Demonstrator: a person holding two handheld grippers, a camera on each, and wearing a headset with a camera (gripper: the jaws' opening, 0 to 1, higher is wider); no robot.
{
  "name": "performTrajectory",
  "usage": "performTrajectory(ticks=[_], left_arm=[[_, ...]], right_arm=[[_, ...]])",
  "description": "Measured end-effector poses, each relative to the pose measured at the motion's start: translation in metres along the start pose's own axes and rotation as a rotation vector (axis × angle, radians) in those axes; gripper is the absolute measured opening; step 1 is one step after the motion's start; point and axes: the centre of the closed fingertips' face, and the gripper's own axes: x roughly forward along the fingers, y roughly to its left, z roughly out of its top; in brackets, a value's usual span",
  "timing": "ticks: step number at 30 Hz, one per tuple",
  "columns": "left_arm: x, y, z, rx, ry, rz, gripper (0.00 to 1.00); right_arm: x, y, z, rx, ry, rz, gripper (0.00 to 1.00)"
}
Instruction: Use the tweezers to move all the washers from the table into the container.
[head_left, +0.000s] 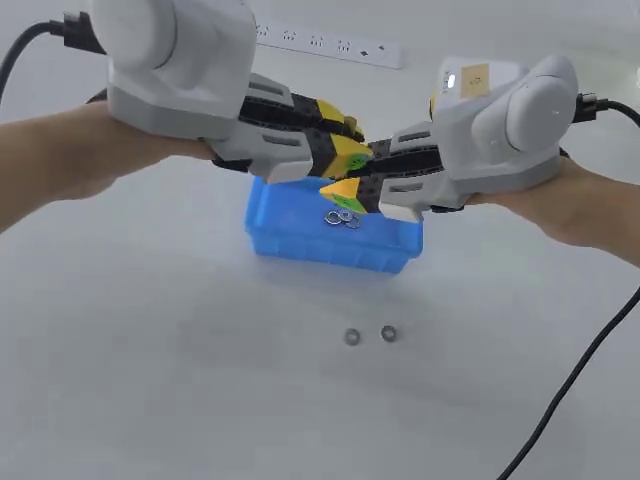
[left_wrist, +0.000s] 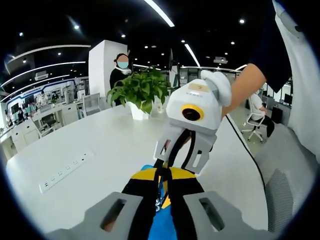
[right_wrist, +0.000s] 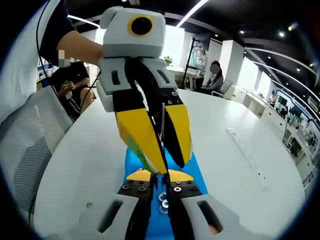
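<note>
Washers (head_left: 343, 217) lie in the container (head_left: 300, 245); two loose washers (head_left: 352, 337) remain nearer. Left gripper (head_left: 350, 155) and right gripper (head_left: 340, 190) look nearly closed, hold unclear.

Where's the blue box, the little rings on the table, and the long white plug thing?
Blue container (head_left: 330, 252): head view, its front wall.
Washers on the table (head_left: 352, 337): head view, the left one of the two.
Power strip (head_left: 330, 44): head view, middle of its top face.
</note>
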Motion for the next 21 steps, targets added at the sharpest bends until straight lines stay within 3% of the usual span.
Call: performTrajectory(ticks=[21], left_arm=[[0.0033,-0.0001,0.0056,0.071,0.024,0.008,0.06]], right_arm=[[-0.0054,0.0042,0.0046,-0.015,0.011,-0.006,0.12]])
